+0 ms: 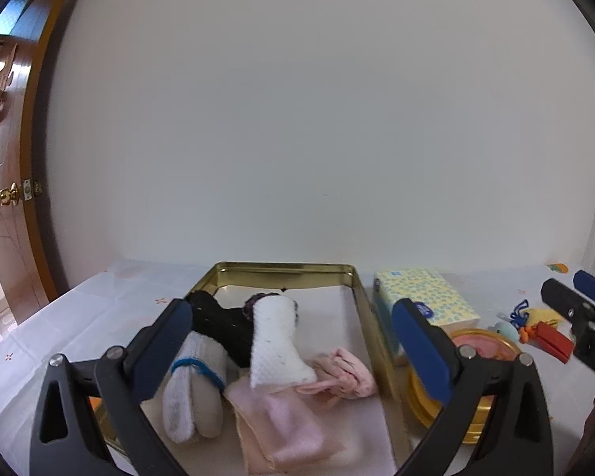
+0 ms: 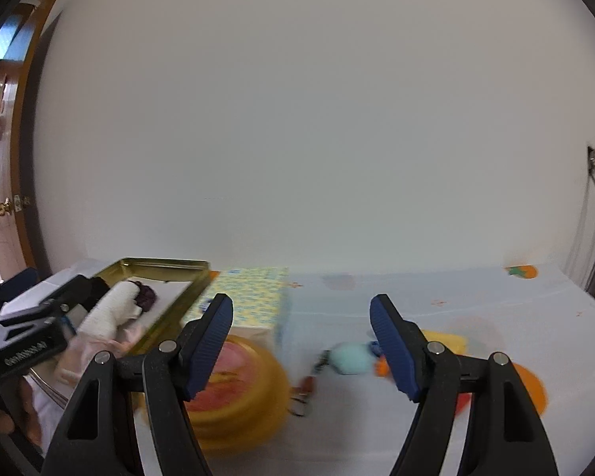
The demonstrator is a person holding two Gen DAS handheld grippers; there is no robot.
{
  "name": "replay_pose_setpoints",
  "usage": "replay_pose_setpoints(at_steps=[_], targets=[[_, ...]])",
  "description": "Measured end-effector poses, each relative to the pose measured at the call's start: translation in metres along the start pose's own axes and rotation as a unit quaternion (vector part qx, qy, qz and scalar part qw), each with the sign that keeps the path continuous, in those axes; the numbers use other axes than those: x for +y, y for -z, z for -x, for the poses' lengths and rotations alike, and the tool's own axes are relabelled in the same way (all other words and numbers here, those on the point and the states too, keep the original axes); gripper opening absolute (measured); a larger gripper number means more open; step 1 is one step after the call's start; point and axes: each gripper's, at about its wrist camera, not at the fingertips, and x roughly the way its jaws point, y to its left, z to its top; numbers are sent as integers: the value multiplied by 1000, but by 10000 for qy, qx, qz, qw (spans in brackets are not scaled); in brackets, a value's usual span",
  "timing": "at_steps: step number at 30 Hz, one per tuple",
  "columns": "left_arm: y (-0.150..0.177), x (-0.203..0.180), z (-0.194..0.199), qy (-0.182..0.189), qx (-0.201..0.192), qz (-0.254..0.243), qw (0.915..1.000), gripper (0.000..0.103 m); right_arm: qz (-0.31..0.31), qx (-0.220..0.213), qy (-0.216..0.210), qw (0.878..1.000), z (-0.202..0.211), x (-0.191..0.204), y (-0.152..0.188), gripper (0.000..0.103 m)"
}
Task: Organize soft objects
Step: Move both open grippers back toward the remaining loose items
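Left wrist view: left gripper (image 1: 293,341) hovers over the gold tin tray (image 1: 359,289), fingers spread wide w/ nothing between them. Inside the tray, on a white liner: grey rolled sock w/ blue band (image 1: 194,388) at front left, black knit item (image 1: 222,321) behind it, white knit roll (image 1: 275,341) w/ a dark purple end lying mid-tray. A pink bunched sock (image 1: 347,373) touches the white roll's near end; a pink folded cloth (image 1: 285,424) lies at front. Just right of the tray on the counter (image 1: 79,317): tissue pack (image 1: 424,297), yellow round tin (image 1: 472,361) in front of it. Far right: right gripper's tip near small toys, incl. a red piece (image 1: 553,343).

Right wrist view (blurred): right gripper (image 2: 301,345) wide open, empty, above the counter. A teal soft toy (image 2: 351,359) lies between the fingers, on the cloth. Yellow tin lower left, tissue pack behind, tray at left w/ left gripper over it.
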Motion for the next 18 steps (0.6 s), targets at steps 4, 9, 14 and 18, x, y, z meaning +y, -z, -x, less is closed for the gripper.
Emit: replay_pose_setpoints(at_steps=[4, 9, 14, 18], targets=[[1, -11, 6, 102, 16, -48, 9999, 102, -29, -12, 226, 9997, -1, -25, 1, 74], [3, -26, 11, 197, 51, -104, 9997, 102, -158, 28, 480, 9987, 9, -59, 1, 74], [5, -44, 19, 355, 71, -162, 9992, 102, -231, 61, 715, 9972, 12, -87, 2, 74], [5, -62, 23, 492, 66, -271, 9984, 102, -289, 110, 877, 9957, 16, -106, 2, 74]])
